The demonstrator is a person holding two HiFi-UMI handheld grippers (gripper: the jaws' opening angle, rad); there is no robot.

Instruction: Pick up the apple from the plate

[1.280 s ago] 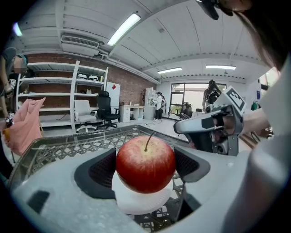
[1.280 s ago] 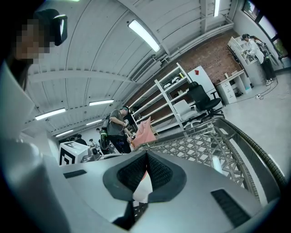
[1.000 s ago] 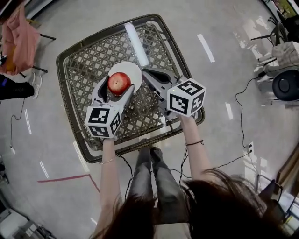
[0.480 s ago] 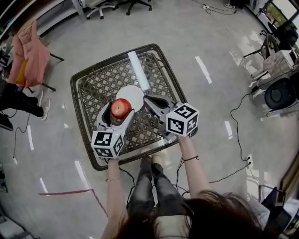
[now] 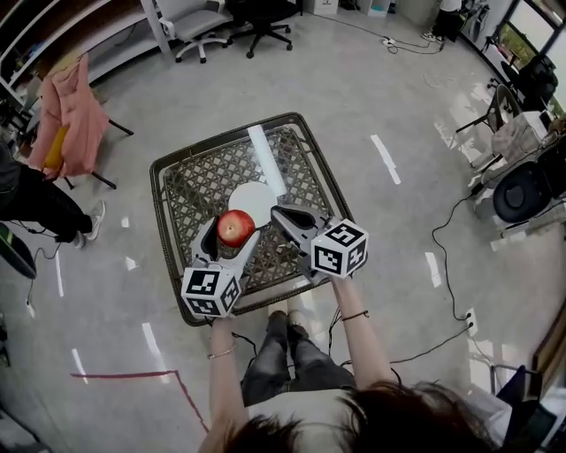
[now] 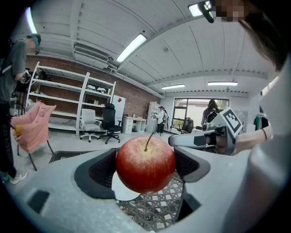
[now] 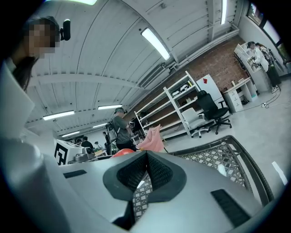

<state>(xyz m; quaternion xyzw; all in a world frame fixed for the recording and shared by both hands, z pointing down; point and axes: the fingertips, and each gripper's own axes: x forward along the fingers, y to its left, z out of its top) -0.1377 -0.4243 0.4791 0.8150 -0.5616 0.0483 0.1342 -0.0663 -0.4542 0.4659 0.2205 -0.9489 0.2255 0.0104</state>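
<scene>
A red apple with its stem up is clamped between the jaws of my left gripper, lifted above the lattice table. The white plate lies bare on the table, just beyond the apple; in the left gripper view the plate shows below the fruit. My right gripper is shut with nothing between its pads, held to the right of the apple. A sliver of the apple shows past its left jaw.
The square table has a raised dark rim and a white tube lying at its far side. Around it are a pink garment on a chair, office chairs, floor cables and a standing person.
Both grippers rose and drew back toward me, the left one carrying the apple off the plate. The plate is now uncovered. The table looks smaller and farther in the head view.
</scene>
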